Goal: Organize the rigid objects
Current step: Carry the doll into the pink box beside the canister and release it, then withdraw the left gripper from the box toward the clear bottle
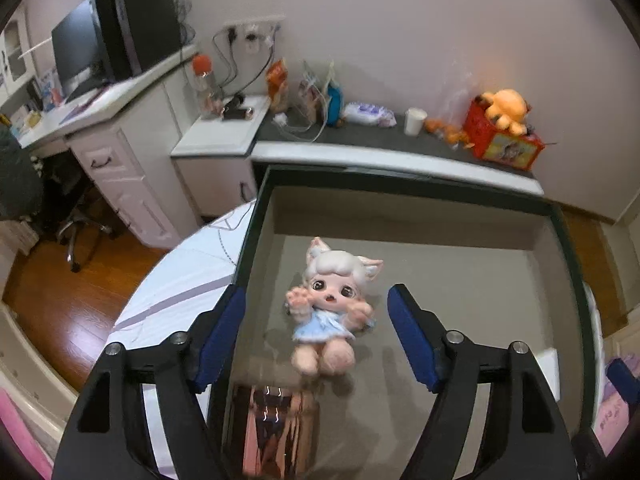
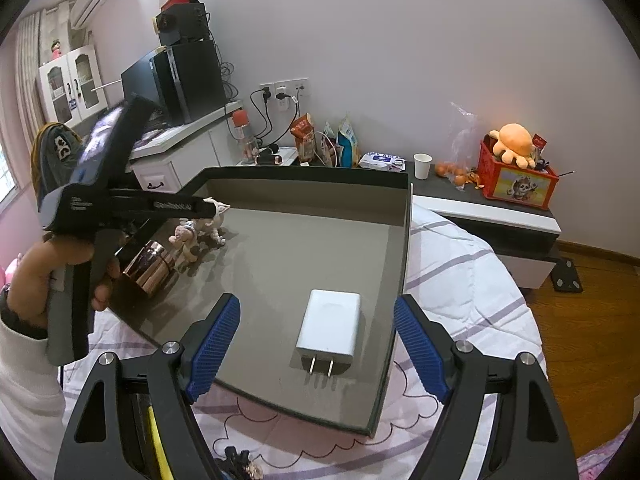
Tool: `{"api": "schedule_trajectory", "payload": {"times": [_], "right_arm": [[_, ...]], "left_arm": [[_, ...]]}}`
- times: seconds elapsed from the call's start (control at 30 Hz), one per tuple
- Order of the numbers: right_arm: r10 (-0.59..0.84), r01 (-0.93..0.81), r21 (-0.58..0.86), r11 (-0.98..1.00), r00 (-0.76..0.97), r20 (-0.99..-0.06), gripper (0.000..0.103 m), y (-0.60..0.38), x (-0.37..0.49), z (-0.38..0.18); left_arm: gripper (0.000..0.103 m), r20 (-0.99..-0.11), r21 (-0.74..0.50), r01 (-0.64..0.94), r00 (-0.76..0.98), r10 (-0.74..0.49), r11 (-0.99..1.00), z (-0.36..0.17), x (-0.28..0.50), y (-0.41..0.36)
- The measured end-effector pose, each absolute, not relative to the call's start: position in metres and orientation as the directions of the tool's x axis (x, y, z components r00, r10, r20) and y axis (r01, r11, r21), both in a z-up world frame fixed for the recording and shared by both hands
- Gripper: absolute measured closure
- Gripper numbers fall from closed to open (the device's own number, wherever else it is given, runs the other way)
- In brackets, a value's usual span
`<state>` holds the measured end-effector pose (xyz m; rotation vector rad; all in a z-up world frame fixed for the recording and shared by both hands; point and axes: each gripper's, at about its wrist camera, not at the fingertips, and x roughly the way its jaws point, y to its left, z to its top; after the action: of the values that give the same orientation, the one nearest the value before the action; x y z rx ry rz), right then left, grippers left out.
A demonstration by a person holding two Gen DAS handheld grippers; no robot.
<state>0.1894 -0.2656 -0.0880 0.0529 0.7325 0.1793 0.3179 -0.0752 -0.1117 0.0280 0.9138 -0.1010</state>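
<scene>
A doll figurine [image 1: 326,308] with white hair, fox ears and a blue dress lies on its back inside a shallow grey box [image 1: 460,216]. My left gripper [image 1: 316,320] is open, hovering above the doll with its blue pads either side of it, not touching. A shiny rose-gold cup [image 1: 280,428] lies in the box just below the doll. In the right wrist view, my right gripper [image 2: 316,336] is open above a white charger plug [image 2: 329,330] lying in the same box [image 2: 404,248]. The doll [image 2: 200,230] and cup [image 2: 148,266] show at the box's left, under the left gripper.
The box rests on a bed with a white, purple-striped quilt [image 2: 460,264]. A low dark-topped cabinet [image 1: 400,144] behind holds a paper cup [image 1: 414,121], snack bags, wipes and a red box with an orange plush [image 1: 506,128]. A desk with a monitor stands at left.
</scene>
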Motion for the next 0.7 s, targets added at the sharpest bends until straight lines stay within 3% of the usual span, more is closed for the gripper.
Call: {"api": "schedule_trajectory", "payload": {"times": [0.03,0.27,0.7], "right_arm": [[0.178,-0.14,0.11,0.984,0.73,-0.66,0.022,-0.266,0.187,-0.087],[0.172,-0.134,0.108,0.985,0.746,-0.643,0.022,-0.263,0.167,-0.075],[0.16,-0.14,0.081,0.987,0.766,-0.623,0.022,-0.244,0.104,-0.055]], "left_arm": [[0.015,-0.779,-0.01,0.101,0.624,-0.071,0.995,-0.105,0.31,-0.074],[0.0,-0.7,0.024,0.079,0.713,-0.04,0.997,-0.068,0.235,-0.048],[0.0,-0.706,0.02,0.104,0.705,-0.059,0.994,-0.072,0.117,-0.036]]}}
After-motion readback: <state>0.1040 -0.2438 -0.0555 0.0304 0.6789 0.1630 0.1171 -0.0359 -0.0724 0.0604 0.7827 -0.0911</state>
